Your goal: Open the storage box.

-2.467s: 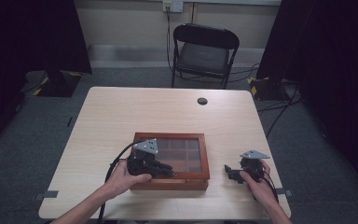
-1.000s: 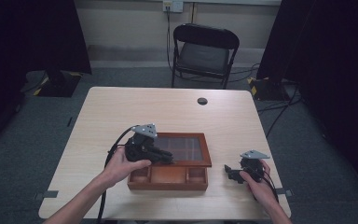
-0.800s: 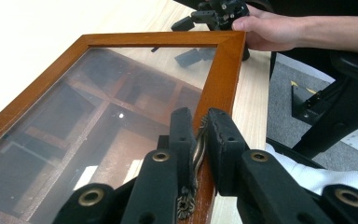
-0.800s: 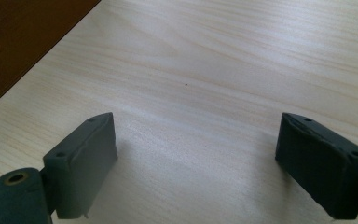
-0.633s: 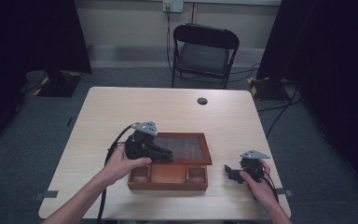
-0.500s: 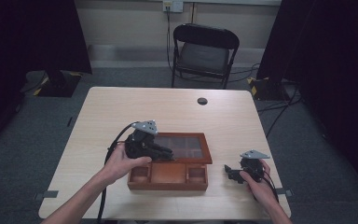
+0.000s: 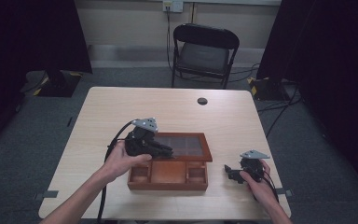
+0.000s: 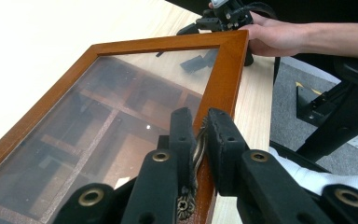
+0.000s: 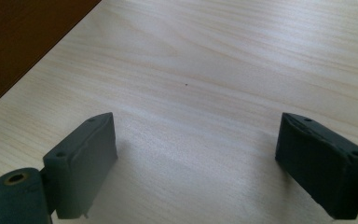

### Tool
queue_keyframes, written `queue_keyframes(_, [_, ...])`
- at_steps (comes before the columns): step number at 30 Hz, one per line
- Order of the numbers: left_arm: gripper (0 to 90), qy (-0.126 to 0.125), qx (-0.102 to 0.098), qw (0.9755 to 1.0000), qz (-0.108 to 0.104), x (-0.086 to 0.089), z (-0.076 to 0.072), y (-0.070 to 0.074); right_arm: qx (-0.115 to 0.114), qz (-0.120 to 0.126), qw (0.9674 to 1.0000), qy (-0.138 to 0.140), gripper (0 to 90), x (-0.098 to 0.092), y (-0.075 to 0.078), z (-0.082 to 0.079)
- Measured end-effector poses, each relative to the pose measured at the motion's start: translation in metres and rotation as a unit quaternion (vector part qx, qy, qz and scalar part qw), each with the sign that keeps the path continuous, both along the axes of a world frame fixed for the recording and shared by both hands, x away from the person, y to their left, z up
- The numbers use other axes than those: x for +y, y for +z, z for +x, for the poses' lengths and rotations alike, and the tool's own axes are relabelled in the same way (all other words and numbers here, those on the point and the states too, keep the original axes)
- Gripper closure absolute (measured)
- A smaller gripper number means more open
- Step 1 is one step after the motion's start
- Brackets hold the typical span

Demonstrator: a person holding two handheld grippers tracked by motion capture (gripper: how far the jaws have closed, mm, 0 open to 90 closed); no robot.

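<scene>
The left claw point(image 8: 198, 140), clamped on the little metal handle point(image 8: 196, 154), has lifted the glass lid point(image 7: 184, 145) of the wooden box point(image 7: 168, 176) on the table point(image 7: 121, 107), so opening looks well begun; the right claw point(image 9: 196, 168) rests apart.

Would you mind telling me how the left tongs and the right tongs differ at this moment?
The left tongs are shut on the metal handle of the wooden box's glass lid, holding it raised; the right tongs are open and hold nothing. The left tongs are over the box; the right tongs rest on the table beside it. Both are hand-held with black jaws.
</scene>
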State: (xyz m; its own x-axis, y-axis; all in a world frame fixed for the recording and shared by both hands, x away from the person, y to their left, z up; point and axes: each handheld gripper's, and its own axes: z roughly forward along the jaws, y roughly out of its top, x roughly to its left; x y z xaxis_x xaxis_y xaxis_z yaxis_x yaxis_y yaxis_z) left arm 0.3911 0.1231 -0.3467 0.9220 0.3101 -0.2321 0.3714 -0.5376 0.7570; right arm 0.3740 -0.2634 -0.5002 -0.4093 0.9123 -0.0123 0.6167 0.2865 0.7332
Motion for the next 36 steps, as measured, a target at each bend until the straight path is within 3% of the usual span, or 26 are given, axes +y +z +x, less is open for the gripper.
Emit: queue_keyframes(36, [81.2,0.011,-0.008,0.9999,-0.008,0.0,0.011,0.017,0.0,0.0,1.0,0.001,11.5,0.0,0.0,0.0])
